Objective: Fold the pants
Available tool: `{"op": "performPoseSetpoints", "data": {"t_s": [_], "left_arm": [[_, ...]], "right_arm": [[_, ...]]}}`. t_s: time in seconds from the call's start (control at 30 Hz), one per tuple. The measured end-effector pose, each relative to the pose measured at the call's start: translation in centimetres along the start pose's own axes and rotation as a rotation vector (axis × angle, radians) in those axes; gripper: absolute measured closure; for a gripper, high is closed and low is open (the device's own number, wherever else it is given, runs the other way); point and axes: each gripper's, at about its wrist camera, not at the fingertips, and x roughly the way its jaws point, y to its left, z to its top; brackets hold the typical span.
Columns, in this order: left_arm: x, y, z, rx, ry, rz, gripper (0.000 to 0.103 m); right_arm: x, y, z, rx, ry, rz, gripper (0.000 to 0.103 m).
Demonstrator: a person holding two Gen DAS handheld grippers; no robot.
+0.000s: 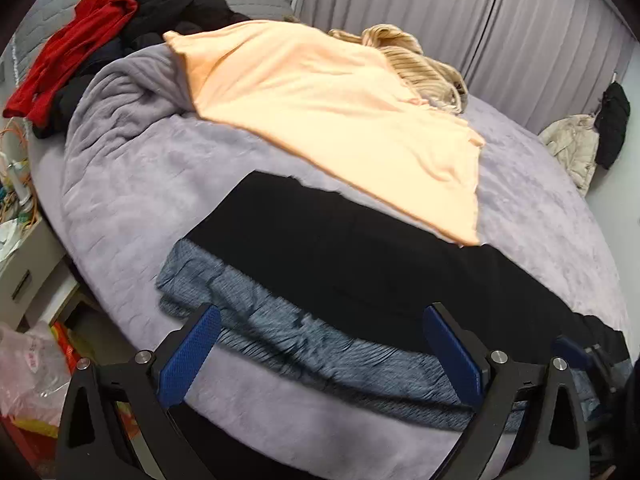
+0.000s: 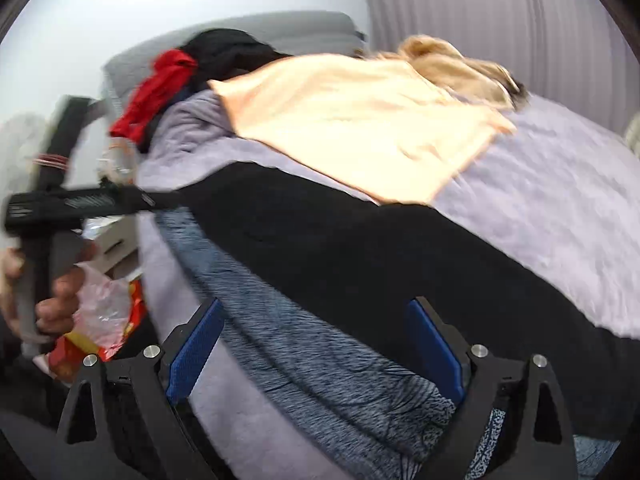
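the black pants (image 1: 340, 264) hide the far edge of the grey-blue garment (image 1: 280, 344) and run off the right picture edge; in the right wrist view, motion blur smears the peach cloth (image 2: 360, 120) beyond the black pants.

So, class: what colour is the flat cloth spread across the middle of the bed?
The flat cloth is pale peach-orange, plain, clearest in the left wrist view.

The left wrist view sits close above the near edge of a bed covered by a plush lilac blanket (image 1: 132, 184), looking forward and down between its own blue-padded fingers (image 1: 188, 354) toward a grey pleated curtain (image 1: 420, 4). The right wrist view looks the same way from nearby, tilted and blurred. Both share the long black pants (image 1: 340, 264) (image 2: 340, 256), a flat peach cloth (image 1: 328, 108) (image 2: 352, 120) and a crumpled red garment (image 1: 76, 48) (image 2: 160, 88).
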Motion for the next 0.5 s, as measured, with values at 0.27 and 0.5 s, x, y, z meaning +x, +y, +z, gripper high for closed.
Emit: {"op": "performPoseSetpoints", "data": {"t_s": [0.27, 0.5], "left_arm": [[7.9, -5.2, -1.7, 0.184, 0.166, 0.188, 0.002], [4.7, -12.1, -3.2, 0.332, 0.078, -0.008, 0.001]], "right_arm": [[-2.3, -2.1, -2.9, 0.130, 0.070, 0.052, 0.009], [-10.4, -12.0, -9.9, 0.553, -0.031, -0.080, 0.009]]}}
